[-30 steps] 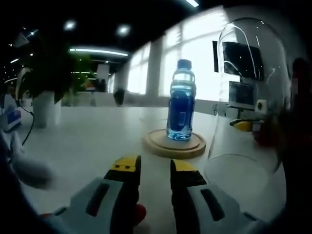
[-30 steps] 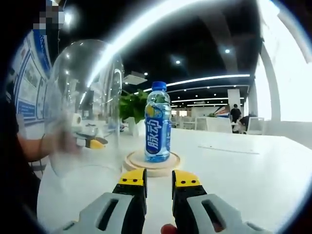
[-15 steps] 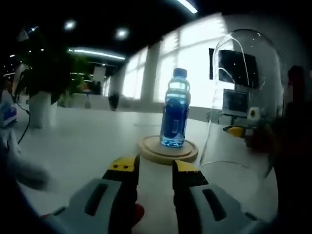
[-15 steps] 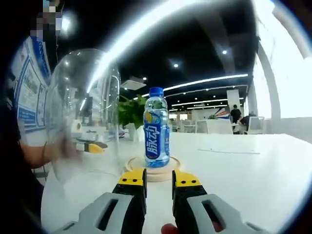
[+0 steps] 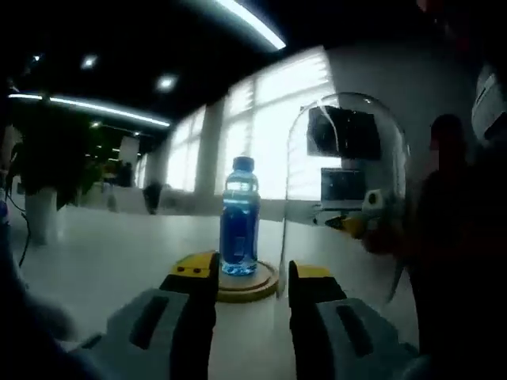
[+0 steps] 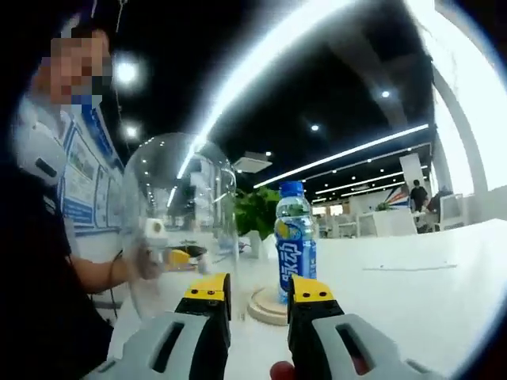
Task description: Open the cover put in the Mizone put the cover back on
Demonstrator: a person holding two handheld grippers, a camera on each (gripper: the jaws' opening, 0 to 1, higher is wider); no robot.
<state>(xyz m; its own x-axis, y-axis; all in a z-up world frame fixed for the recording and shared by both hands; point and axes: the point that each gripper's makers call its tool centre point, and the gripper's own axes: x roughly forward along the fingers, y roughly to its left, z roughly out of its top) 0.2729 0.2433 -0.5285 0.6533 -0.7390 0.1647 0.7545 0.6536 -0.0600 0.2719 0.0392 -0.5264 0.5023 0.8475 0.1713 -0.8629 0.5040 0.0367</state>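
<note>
A blue Mizone bottle with a blue cap stands upright on a round wooden base on the white table. The clear glass dome cover stands upright beside the base, off the bottle. My left gripper is open and empty, just short of the base. My right gripper is open too, with nothing between its jaws, close to the base. Through the glass each view shows the other gripper's yellow tips: the right gripper and the left gripper.
The white table stretches wide around the base. A potted plant stands far back. A person's dark-sleeved body borders both views. Bright windows lie behind.
Both cameras have sunk lower towards the table and closer to the base. The jaws of both grippers stand a little wider apart. Bottle, base and dome have stayed put.
</note>
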